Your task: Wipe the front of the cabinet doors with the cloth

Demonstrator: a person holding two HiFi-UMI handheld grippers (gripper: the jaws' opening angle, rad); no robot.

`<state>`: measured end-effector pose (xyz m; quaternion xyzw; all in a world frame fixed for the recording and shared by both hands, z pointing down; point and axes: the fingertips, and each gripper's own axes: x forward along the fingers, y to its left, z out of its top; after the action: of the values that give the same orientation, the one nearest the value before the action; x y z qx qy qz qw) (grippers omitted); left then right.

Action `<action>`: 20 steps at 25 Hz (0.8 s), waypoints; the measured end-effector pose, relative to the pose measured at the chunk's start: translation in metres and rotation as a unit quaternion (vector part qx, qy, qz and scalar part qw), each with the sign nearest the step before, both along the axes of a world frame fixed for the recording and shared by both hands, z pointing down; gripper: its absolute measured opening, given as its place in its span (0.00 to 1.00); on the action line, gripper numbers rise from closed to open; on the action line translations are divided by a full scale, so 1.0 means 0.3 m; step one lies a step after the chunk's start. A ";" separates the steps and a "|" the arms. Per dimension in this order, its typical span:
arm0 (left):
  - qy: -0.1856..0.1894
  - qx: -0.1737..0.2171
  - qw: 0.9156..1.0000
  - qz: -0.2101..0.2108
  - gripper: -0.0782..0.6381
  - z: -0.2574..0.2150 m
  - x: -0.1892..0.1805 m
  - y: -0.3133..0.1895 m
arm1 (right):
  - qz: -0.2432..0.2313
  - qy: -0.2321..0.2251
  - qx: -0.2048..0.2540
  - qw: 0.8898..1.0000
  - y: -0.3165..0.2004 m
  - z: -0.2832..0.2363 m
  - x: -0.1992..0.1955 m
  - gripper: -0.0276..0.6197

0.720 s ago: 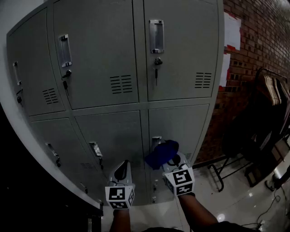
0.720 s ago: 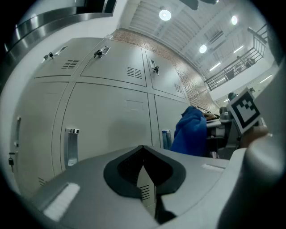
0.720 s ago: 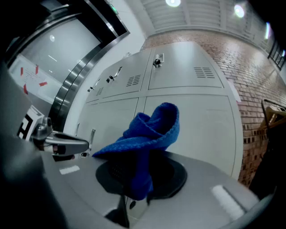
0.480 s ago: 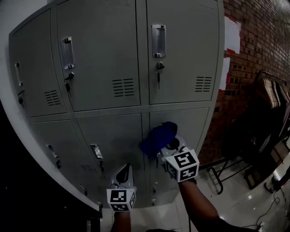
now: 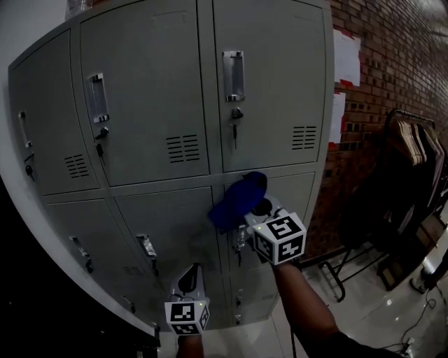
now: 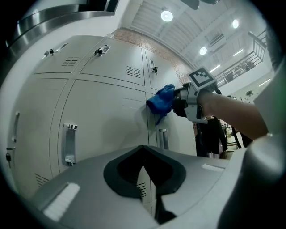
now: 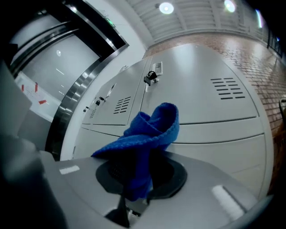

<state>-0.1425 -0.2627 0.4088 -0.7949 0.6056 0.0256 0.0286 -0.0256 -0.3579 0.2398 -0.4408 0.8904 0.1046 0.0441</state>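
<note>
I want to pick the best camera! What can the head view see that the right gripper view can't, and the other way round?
Only the head view shows the left gripper down low by the bottom doors, the dark clothes rack at the right, and the shiny floor. Only the right gripper view shows the ceiling lights and, up close, the jaws shut on the cloth's lower end. Both show the blue cloth in the right gripper and the grey cabinet doors with their vents.

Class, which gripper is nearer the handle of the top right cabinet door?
Right. The right gripper, holding the cloth, is below that handle; the left gripper sits far lower, leftward.
</note>
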 end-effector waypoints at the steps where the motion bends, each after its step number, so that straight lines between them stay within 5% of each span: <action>1: 0.001 0.001 1.000 -0.003 0.13 0.000 -0.004 -0.001 | 0.007 0.002 0.003 1.000 -0.003 0.000 0.020 0.15; 6: 0.004 0.009 1.000 -0.007 0.13 -0.007 0.009 -0.011 | 0.031 0.006 -0.001 1.000 -0.028 0.008 0.145 0.15; 11: 0.002 0.006 1.000 0.006 0.13 0.007 0.068 -0.025 | 0.044 -0.042 -0.017 0.998 -0.054 -0.010 0.313 0.15; 20: -0.002 0.002 1.000 0.013 0.13 0.021 0.145 -0.041 | 0.114 -0.018 -0.010 0.993 -0.104 -0.016 0.585 0.15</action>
<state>-0.0990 -0.2752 0.4150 -0.8026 0.5952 0.0259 0.0312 0.1499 -0.3890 0.2350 -0.5416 0.8344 0.0922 0.0431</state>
